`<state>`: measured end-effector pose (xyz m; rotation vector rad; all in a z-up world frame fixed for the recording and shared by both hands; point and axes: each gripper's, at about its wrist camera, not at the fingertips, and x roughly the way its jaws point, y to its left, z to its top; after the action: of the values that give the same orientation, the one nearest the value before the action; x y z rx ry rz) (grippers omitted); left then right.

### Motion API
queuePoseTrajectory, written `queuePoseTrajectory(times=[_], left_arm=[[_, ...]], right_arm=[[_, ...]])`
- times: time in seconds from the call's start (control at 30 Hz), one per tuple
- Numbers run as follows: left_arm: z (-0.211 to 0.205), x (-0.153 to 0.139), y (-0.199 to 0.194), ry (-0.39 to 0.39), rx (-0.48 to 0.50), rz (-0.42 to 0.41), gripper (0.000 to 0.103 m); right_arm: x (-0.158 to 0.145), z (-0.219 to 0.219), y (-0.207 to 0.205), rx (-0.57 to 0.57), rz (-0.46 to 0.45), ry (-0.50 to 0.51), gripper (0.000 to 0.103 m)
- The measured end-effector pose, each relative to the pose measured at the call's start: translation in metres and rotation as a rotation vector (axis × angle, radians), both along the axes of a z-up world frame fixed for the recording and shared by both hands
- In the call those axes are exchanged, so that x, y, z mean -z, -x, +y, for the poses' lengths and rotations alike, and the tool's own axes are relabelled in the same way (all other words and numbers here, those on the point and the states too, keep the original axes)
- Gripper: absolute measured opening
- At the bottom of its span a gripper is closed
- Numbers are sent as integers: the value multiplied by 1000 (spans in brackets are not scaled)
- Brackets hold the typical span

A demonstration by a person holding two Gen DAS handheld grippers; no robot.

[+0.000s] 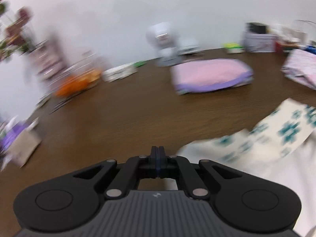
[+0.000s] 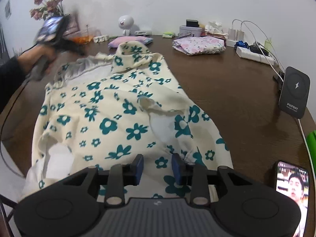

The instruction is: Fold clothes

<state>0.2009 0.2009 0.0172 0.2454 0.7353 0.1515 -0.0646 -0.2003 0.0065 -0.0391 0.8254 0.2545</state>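
On the brown desk (image 2: 227, 90) a cream garment with teal flowers (image 2: 110, 106) lies spread and rumpled, one part already turned back over its far end, its near hem just under the right tongs.

At the far left of the right wrist view, a hand (image 2: 39, 57) carries the left tongs (image 1: 157, 152) above the garment's far left corner. Their jaws are clenched together with nothing visible between them, and the blur in their own view suggests they are moving fast.

In the middle, the garment shows loose openings and wrinkles, so the fold looks only begun.

Nearer and to the right, the right tongs (image 2: 157, 167) hover over the near hem with their jaws standing apart; cloth lies below the gap, but the pads do not appear to pinch it. Farther right, two folded piles, a pink one (image 2: 128, 40) and a floral one (image 2: 197, 45), sit well apart from the work.

The next move probably calls for the left tongs to open and take an edge on their side, while the right tongs close on the hem, so both can lift together.
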Motion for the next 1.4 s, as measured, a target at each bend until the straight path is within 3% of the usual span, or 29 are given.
queuePoseTrajectory(times=[0.07, 0.13, 0.23, 0.27, 0.3, 0.37, 0.47, 0.57, 0.63, 0.67, 0.7, 0.77, 0.93, 1.1, 1.13, 1.2, 1.27, 1.33, 1.37, 1.4], left_arm=[[28, -2, 17, 20, -71, 3, 0], [41, -10, 36, 76, -81, -7, 0], [23, -24, 59, 106, 60, -75, 10], [7, -25, 61, 72, 123, -89, 30], [-10, -23, 58, 28, 183, -90, 57], [-45, -19, 53, -60, 301, -91, 65], [-87, 0, 23, -203, 398, -50, 65], [-104, 18, -12, -235, 406, 13, 63], [-100, 18, -25, -176, 398, 32, 34], [-96, 15, -31, -129, 374, 44, 4], [-87, 10, -36, -68, 317, 41, 2], [-63, 1, -41, 24, 223, 15, 1], [11, 2, -17, 201, 34, 68, 1], [65, -16, 83, 433, -92, 36, 1], [73, -21, 104, 462, -103, 25, 1], [85, -29, 133, 478, -131, 21, 2], [92, -34, 145, 425, -193, -6, 4], [88, -41, 156, 314, -211, -62, 11], [83, -46, 161, 290, -187, -85, 26], [76, -50, 165, 316, -133, -94, 49]], right_arm=[[0, -1, -11, 13, 1, 23, 27], [0, -1, -24, 14, 0, 46, 28], [0, -1, -44, 14, -2, 80, 29], [0, -1, -50, 14, -2, 91, 30], [1, -3, -57, 13, -4, 94, 30], [2, -7, -73, 17, -8, 108, 34], [2, -11, -99, 42, 1, 128, 37], [1, -14, -123, 75, 10, 140, 37], [1, -14, -135, 88, 13, 150, 37], [1, -14, -139, 90, 11, 156, 37], [1, -14, -142, 90, 10, 160, 37], [2, -14, -146, 87, 5, 165, 37], [3, -16, -157, 61, -9, 170, 37], [2, -24, -168, 28, 11, 137, 39], [2, -26, -169, 27, 14, 139, 44], [1, -28, -172, 23, 22, 145, 52], [-1, -26, -175, 23, 37, 161, 51], [-9, -13, -164, 4, 9, 201, 37], [-16, -5, -153, -17, -21, 206, 31], [-23, 3, -141, -37, -52, 211, 32]])
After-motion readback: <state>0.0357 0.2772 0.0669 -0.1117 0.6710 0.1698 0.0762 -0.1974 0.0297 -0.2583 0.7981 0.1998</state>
